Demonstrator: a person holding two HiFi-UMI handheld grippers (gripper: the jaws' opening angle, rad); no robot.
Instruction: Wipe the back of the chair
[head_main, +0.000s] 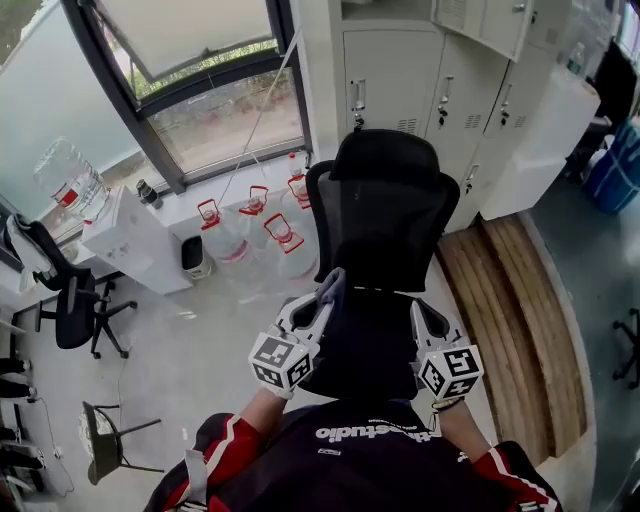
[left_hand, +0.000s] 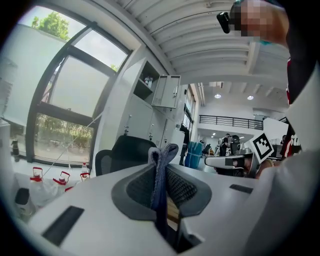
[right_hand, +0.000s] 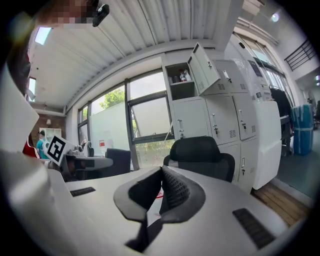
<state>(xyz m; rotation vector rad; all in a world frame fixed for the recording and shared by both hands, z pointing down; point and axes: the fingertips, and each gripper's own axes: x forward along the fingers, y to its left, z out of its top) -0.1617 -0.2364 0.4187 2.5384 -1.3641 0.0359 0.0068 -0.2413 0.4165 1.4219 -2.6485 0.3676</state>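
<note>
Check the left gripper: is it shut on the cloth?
Shut on it: the left gripper pinches the blue-grey cloth, whose end sticks up between the jaws.

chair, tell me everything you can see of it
The chair is a black office chair, upright, seen from behind. Its back looks like mesh, with a separate headrest on top. It stands on the pale floor before white lockers, water jugs beside it. The left gripper, shut on a cloth, and the shut right gripper sit near its lower back; contact can't be told.
</note>
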